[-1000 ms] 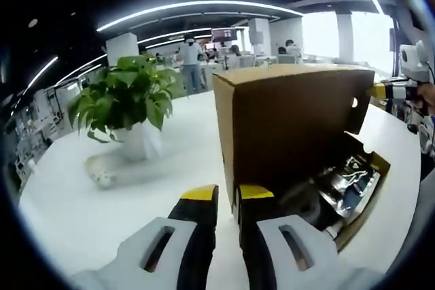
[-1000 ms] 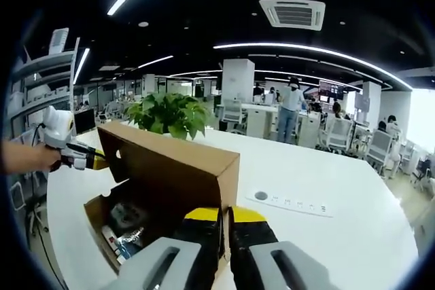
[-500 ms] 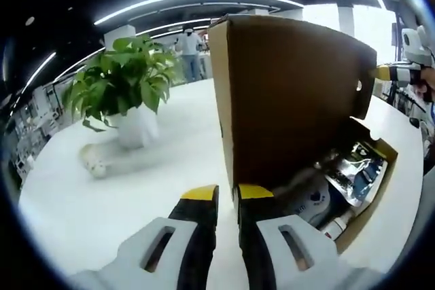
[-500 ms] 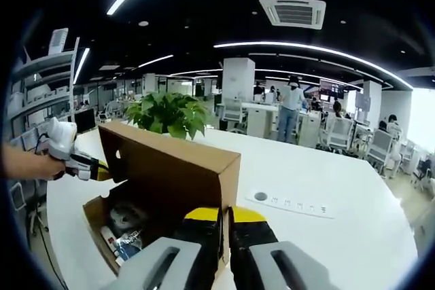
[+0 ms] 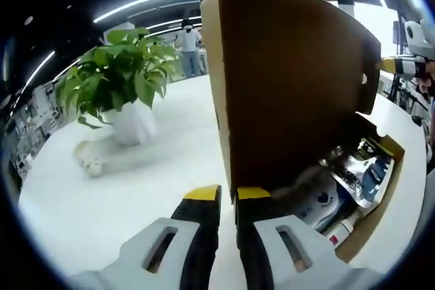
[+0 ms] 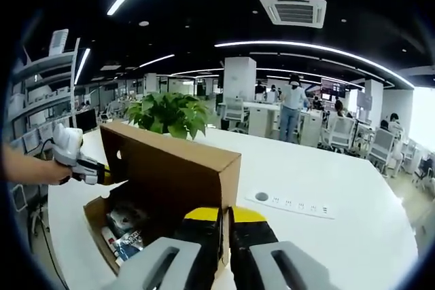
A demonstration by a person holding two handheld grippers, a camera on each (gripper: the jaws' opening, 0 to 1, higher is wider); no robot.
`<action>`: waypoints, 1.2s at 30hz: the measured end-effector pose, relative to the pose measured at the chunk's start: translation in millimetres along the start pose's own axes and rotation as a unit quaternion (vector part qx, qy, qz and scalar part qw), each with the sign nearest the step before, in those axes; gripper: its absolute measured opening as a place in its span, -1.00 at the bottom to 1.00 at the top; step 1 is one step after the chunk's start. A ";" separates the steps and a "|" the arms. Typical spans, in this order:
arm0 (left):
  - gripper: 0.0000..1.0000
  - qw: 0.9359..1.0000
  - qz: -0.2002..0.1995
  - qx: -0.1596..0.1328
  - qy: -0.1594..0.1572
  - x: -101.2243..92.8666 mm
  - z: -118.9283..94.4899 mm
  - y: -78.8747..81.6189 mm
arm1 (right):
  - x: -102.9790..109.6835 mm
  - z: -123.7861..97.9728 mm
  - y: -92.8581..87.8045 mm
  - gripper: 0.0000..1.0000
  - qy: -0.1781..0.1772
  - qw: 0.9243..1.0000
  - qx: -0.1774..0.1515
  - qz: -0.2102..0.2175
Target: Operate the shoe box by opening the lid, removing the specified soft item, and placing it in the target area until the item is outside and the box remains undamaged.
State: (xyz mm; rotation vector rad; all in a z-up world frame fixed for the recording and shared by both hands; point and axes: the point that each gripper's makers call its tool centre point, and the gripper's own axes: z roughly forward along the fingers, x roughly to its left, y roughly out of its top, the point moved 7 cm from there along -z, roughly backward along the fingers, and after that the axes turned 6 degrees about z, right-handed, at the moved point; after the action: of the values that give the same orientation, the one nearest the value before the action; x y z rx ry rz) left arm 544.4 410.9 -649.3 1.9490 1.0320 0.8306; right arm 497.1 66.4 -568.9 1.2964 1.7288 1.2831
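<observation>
At each lid [image 5: 292, 79] corner, gripper fingers [image 5: 253, 198] pinch the cardboard edge.

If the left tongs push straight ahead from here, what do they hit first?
Probably nothing new: the left tongs already sit shut on the raised cardboard lid, gripping its edge. Straight on just runs along that edge; beyond it lies the white table, though depth is unclear.

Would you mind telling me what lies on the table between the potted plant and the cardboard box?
In the left gripper view, bare white table separates the potted plant from the box; nothing sits between them.
</observation>
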 end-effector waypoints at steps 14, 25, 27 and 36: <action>-0.98 1.000 -0.018 -0.007 0.002 1.3 2.4 -1.3 | -1.7 2.4 1.1 -1.00 0.008 1.000 0.002 0.001; -0.99 1.000 -0.024 0.000 0.003 0.3 2.1 -0.8 | -1.1 5.1 -6.9 -1.00 0.008 1.000 0.020 -0.006; -0.99 1.000 -0.026 0.001 0.003 1.6 3.3 -0.4 | -1.5 5.1 -10.0 -1.00 0.004 1.000 0.021 -0.011; -0.99 1.000 -0.024 0.006 0.000 1.2 2.5 0.5 | -1.7 7.1 -33.9 -0.98 0.001 0.999 0.044 -0.008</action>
State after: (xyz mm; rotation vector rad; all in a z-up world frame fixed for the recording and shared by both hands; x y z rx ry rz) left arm 547.1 411.0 -649.9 1.9272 1.0819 0.8003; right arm 492.3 65.5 -603.3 1.3274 1.8115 1.2121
